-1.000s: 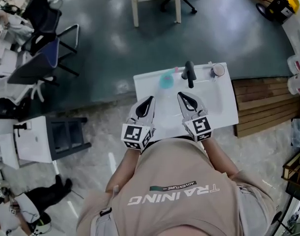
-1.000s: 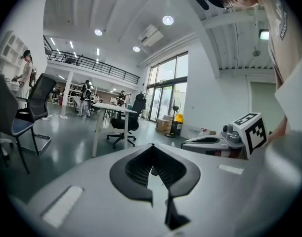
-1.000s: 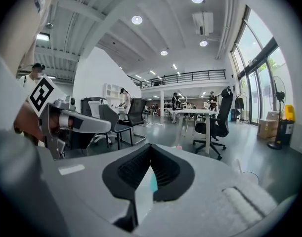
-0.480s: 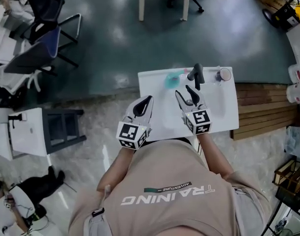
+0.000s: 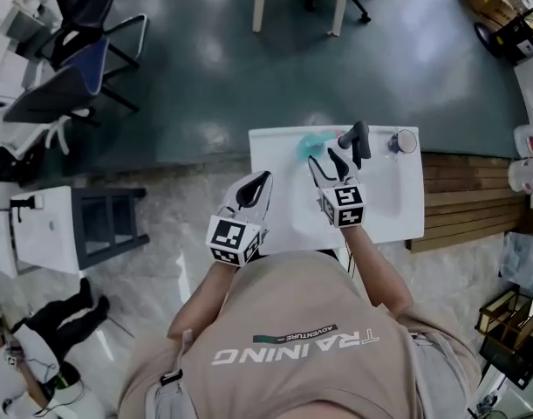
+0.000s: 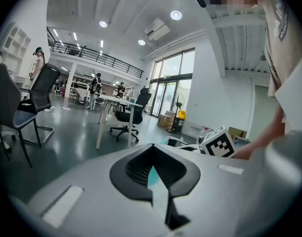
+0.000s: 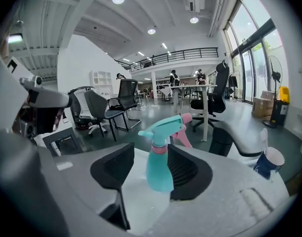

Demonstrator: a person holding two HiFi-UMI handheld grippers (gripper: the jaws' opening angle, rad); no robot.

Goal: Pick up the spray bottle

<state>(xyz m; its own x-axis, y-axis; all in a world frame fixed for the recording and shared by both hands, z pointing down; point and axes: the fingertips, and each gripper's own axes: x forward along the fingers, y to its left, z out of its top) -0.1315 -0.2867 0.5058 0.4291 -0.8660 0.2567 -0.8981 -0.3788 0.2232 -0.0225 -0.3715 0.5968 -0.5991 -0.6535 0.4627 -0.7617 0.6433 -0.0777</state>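
Two grippers reach over the white sink top [image 5: 388, 208]. The right gripper [image 5: 325, 160] is above the sink's middle. Its jaws are spread wide, having just been opening, and they grip nothing. The teal spray bottle [image 5: 311, 144], with its pink trigger, stands upright near the sink's far edge, just left of the black faucet [image 5: 358, 138]. In the right gripper view it shows in the gap between the two pads, closer to the right-hand one, and neither pad presses on it. Whether the bottle is already inside the jaws or just ahead of their tips is hard to judge from above. The left gripper [image 5: 259, 182] hangs at the sink's near left edge, its jaws drawn together to a thin slit and empty. A cup [image 5: 405, 140] stands at the sink's far right corner, to the right of the faucet.
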